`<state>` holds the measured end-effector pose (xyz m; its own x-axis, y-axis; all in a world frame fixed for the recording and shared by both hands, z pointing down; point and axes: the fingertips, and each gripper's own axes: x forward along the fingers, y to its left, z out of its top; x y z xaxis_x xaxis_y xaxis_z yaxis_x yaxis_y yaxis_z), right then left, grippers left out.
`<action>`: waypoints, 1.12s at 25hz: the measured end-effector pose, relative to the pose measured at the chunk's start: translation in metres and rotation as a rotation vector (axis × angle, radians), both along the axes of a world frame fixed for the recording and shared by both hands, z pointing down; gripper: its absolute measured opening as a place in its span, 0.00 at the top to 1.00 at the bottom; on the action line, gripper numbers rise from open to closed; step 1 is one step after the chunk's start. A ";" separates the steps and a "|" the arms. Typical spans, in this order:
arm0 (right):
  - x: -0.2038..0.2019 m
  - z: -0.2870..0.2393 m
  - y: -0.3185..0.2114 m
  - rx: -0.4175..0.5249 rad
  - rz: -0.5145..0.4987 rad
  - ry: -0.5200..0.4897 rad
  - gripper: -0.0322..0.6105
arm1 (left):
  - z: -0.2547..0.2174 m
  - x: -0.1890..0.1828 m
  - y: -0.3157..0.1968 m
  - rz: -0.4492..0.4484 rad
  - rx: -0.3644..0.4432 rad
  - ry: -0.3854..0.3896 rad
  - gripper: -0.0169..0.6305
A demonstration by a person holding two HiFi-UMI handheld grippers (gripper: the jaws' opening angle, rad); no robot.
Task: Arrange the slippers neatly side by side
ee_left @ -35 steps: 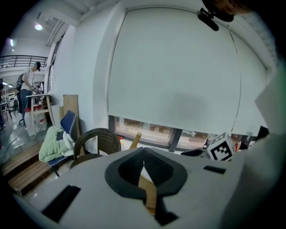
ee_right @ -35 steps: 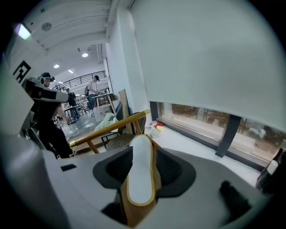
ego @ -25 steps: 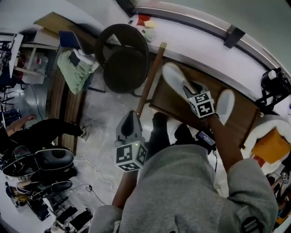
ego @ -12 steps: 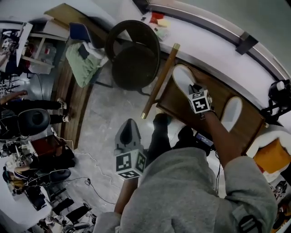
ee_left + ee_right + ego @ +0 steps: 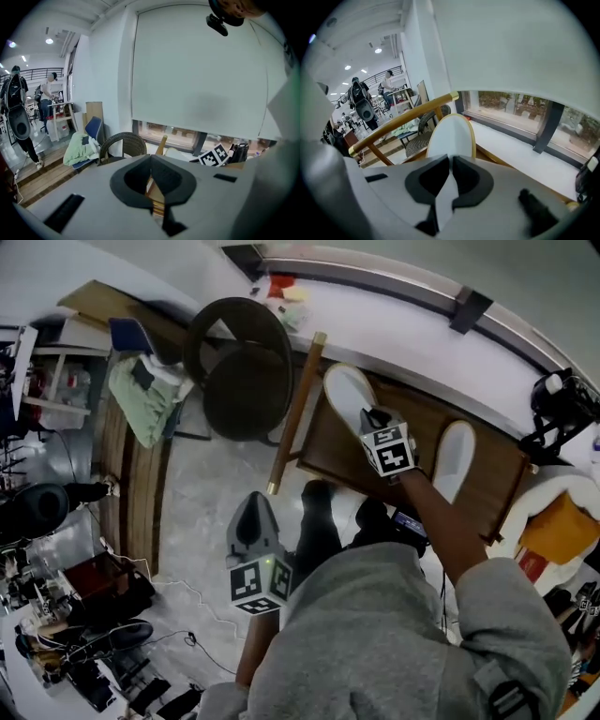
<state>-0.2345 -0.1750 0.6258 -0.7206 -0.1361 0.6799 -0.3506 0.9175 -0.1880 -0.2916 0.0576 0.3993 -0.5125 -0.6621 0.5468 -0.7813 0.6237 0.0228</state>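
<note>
One white slipper (image 5: 345, 392) (image 5: 451, 136) lay at the 10 o'clock end of the wooden bench (image 5: 328, 451), its toe pointing to 11 o'clock. The right hand-held gripper (image 5: 373, 418) (image 5: 450, 161) met it from 5 o'clock. Its jaws had just been closing, and the right gripper view showed them clenched on the white edge of the slipper's near end. The second slipper (image 5: 456, 460) lay on the same bench at 4 o'clock from the first, well apart from it and turned more toward 12 o'clock, so the two were not parallel.

A wooden rail (image 5: 295, 409) (image 5: 393, 124) with a brass-coloured cap ran along the bench's 9 o'clock side, just beside the grasped slipper. At 7 o'clock from the bench, over the pale floor (image 5: 202, 493), the left hand-held gripper (image 5: 253, 501) (image 5: 151, 164) hovered. Its jaws were drawn together to a thin slit with nothing between them.

A dark wicker chair (image 5: 239, 371) stood at 9 o'clock from the grasped slipper, beyond the rail. Farther that way a green cloth (image 5: 141, 399) lay bundled on a blue seat. A white sill (image 5: 403, 329) ran along the bench's 12 o'clock side.
</note>
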 end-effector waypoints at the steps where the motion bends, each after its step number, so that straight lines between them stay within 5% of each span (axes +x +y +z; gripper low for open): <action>1: 0.003 -0.007 -0.002 0.000 0.017 -0.013 0.89 | 0.002 0.002 -0.005 0.019 0.005 0.006 0.95; 10: 0.082 -0.043 -0.021 -0.129 0.336 -0.061 0.89 | 0.022 0.033 -0.080 0.311 0.030 0.091 0.95; 18: 0.175 -0.016 -0.003 -0.226 0.622 -0.011 0.89 | 0.022 0.082 -0.138 0.566 0.044 0.125 0.95; 28: 0.212 0.021 0.017 -0.288 0.753 0.021 0.89 | 0.030 0.109 -0.148 0.686 0.010 0.137 0.95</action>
<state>-0.0227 -0.1580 0.6471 -0.4922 -0.3975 0.7744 -0.8615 0.3499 -0.3679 -0.1829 -0.0899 0.4294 0.0958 -0.8168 0.5689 -0.9883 -0.0100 0.1521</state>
